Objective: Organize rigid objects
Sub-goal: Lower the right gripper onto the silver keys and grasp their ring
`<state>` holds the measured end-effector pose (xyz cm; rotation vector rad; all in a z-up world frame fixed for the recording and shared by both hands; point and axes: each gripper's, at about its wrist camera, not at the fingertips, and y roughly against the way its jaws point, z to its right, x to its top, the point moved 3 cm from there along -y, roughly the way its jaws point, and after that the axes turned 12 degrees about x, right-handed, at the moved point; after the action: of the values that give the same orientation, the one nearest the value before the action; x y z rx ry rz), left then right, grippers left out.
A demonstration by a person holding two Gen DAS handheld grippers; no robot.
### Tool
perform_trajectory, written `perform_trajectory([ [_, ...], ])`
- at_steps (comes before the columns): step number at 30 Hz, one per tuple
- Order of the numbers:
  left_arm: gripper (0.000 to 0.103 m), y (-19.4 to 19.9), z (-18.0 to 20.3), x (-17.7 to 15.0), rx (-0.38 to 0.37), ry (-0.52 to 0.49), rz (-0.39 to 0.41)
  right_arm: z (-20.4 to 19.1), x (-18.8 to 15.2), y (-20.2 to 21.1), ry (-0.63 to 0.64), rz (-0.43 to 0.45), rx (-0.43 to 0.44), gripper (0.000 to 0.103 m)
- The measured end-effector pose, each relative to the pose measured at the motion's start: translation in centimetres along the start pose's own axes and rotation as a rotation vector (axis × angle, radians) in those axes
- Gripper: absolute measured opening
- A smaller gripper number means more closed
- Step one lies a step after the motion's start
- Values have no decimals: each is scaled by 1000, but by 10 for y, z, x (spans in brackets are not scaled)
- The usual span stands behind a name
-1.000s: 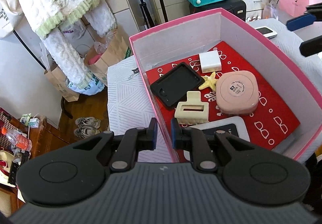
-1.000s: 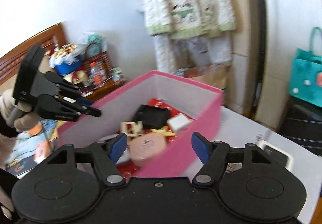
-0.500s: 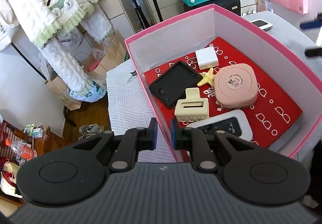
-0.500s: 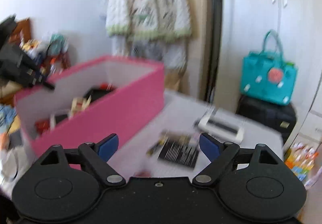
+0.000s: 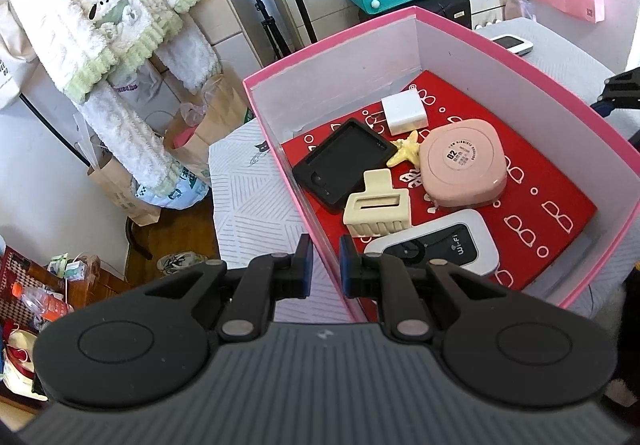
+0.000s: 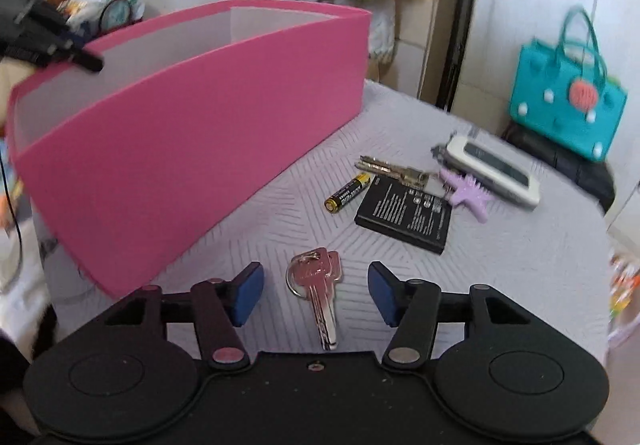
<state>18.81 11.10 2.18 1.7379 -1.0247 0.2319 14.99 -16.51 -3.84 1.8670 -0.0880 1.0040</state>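
Note:
My left gripper point(image 5: 325, 269) is shut on the near wall of the pink box point(image 5: 520, 57), which holds a black case point(image 5: 340, 165), a white cube point(image 5: 402, 113), a yellow starfish point(image 5: 406, 152), a pink compact point(image 5: 462, 164), a cream hair claw point(image 5: 376, 211) and a white Wi-Fi device point(image 5: 436, 247). Beside the pink box point(image 6: 192, 149), my right gripper point(image 6: 316, 291) hovers low over the table. Its jaws are closing around a pink-headed key point(image 6: 316, 271) that lies between them, the pads clear of it.
Further along the grey cloth lie an AA battery point(image 6: 347, 192), a flat black battery pack point(image 6: 404, 215), a bunch of keys point(image 6: 394, 171), a purple clip point(image 6: 468, 195) and a white device point(image 6: 492, 169). A teal bag point(image 6: 568, 105) stands behind the table.
The right gripper swung from above the box to the table beside it and sank over the pink key, its jaws narrowing. The left gripper kept its hold on the box wall.

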Motion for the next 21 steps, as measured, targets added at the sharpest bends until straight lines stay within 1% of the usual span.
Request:
perform_trajectory([
  [1,13,0,0,0,0,1,-1,2,2,0,-16,-2,10,51],
  [2,13,0,1,0,-1,1,-1,-1,2,1,-2,-13,1,31],
  [4,13,1,2,0,10,-7,-1,-5,4,5,15,-48,-6,30],
  [5,13,1,2,-1,16,-13,3,-7,5,6,11,-52,-10,30],
  [12,13,1,3,-2,15,-13,10,-6,9,19,-61,23,22,29],
  [16,13,1,4,-2,14,-16,12,-6,18,31,-60,57,11,29],
  [17,13,1,4,-2,13,-15,11,-7,22,35,-64,65,15,15],
  [18,13,1,4,-2,15,-17,12,-7,26,38,-65,74,18,7],
  [21,13,0,2,0,-1,-20,1,-10,42,49,-59,93,43,2],
])
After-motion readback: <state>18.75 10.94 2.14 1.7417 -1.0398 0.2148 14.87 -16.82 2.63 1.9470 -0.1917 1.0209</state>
